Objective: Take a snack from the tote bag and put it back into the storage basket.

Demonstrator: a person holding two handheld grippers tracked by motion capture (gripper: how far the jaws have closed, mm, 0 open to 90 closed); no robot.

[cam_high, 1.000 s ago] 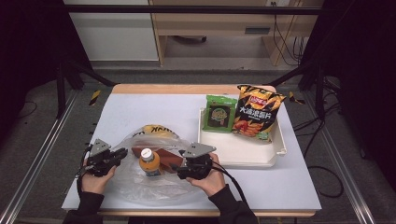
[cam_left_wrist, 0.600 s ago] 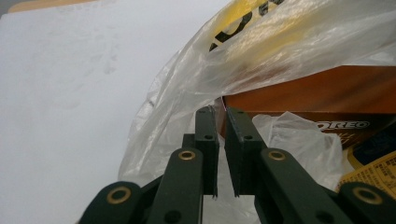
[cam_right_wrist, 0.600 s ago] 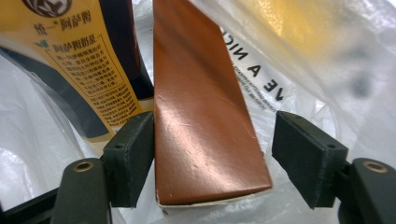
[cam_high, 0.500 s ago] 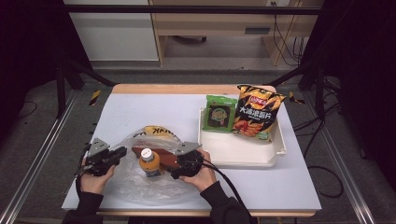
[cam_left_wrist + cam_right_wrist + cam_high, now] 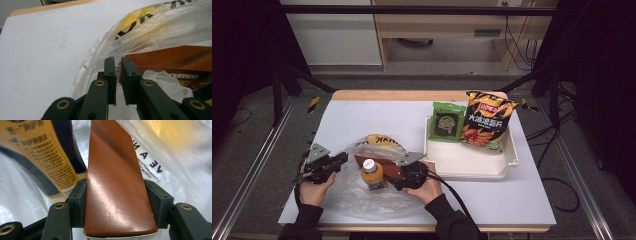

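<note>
At the near left of the desk (image 5: 362, 112), a clear plastic bag (image 5: 362, 200) is spread flat, with a brown box (image 5: 384, 167), an orange bottle (image 5: 372, 175) and a yellow packet (image 5: 379, 141) seen inside it. The brown box is lain in the middle of the bag, just right of the bottle, which is stood upright with its white cap on top. The yellow packet is placed at the far end of the bag.

The right claw (image 5: 115, 202) is closed on the near end of the brown box; both pads are pressed against the box's sides in the right gripper view, after the jaws have just been closing. The bottle's yellow label (image 5: 42, 155) is seen just left of the box there.

The left claw (image 5: 118, 75) is held at the bag's left edge. Its jaws are brought nearly together, and a thin fold of bag film is pinched between the pads (image 5: 110, 72).

At the far right of the desk, a white tray (image 5: 472, 167) is set, well apart from the bag. A green packet (image 5: 447, 122) and a bag of crisps (image 5: 487, 120) are propped upright at the tray's far end, side by side.
</note>
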